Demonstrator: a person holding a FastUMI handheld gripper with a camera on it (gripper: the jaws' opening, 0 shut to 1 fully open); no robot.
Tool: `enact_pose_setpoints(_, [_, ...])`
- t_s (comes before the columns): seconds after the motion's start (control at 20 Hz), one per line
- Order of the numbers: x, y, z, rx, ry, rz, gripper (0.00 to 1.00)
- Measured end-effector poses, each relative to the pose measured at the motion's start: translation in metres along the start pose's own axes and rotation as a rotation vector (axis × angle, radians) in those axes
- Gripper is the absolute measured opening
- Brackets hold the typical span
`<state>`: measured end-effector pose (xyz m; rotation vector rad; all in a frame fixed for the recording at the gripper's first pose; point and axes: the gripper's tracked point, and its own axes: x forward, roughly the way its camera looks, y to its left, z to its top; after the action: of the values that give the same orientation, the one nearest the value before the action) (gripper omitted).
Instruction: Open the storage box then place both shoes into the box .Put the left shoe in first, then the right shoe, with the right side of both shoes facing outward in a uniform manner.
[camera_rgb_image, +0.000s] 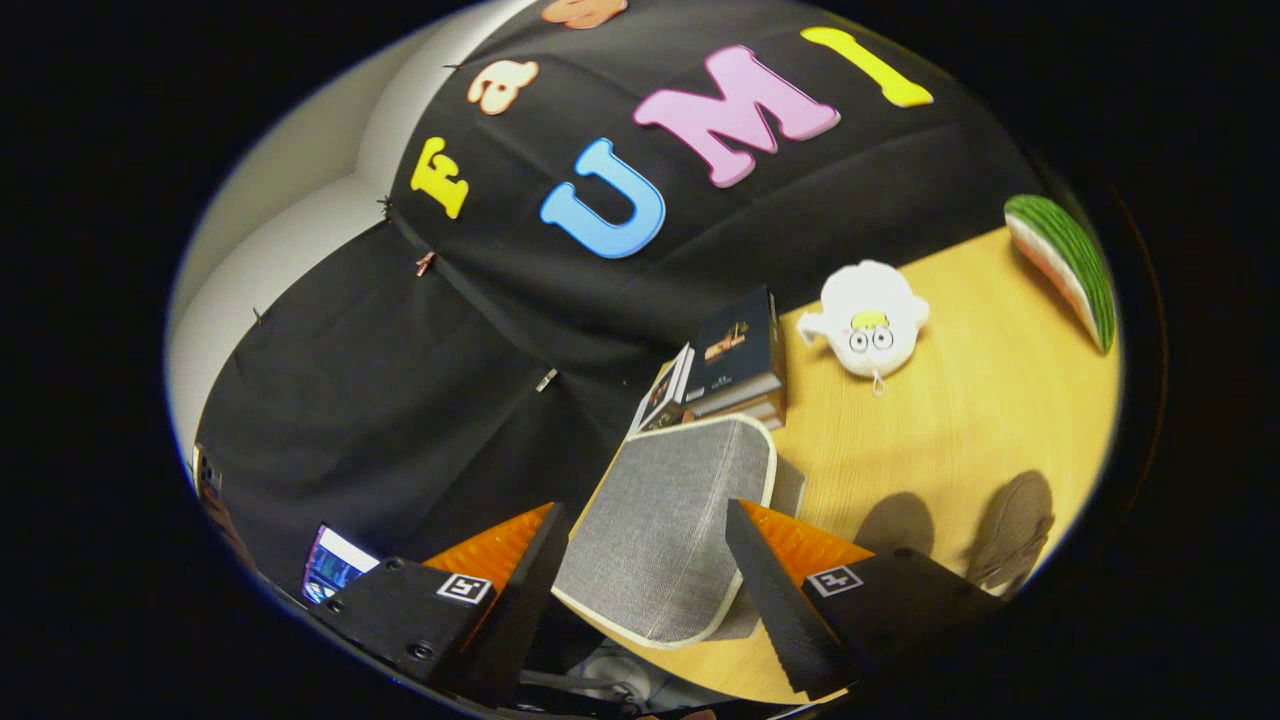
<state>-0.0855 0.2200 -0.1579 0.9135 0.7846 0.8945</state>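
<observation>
- Presently, one gripper (640, 560) is in view, its two fingers spread wide apart and pressing on nothing.
- One storage box (665, 525) lies between the fingers and runs just ahead of them; what shows is a grey woven-fabric panel with rounded corners and a pale piped edge. Whether this panel is the lid raised or the closed top cannot be told.
- One table (960, 440), pale wood with a fine straight grain, carries the box and the other items.
- One stack of books (735, 365) stands just beyond the box, against the black cloth wall: at least three volumes, the top one dark-covered, another leaning at its side.
- One soft toy (868, 318), white, rounded and plush, with two round eyes and a yellow patch, lies beside the books, apart from them.
- One watermelon-slice cushion (1070, 265), wedge-shaped with a striped green rind, lies at the table's far side, well apart from the box.
- One brownish rounded item (1010, 530) lies near the right-hand finger; it is too dim to identify.
</observation>
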Motion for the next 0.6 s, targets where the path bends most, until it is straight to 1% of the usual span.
enact_pose_setpoints(0.25, [0.022, -0.031, -0.042, 0.161, 0.125, 0.011, 0.98])
enact_pose_setpoints(0.45, [0.034, -0.056, -0.069, 0.273, 0.198, -0.026, 0.98])
enact_pose_setpoints(0.6, [0.036, -0.058, -0.075, 0.384, 0.214, 0.001, 0.98])
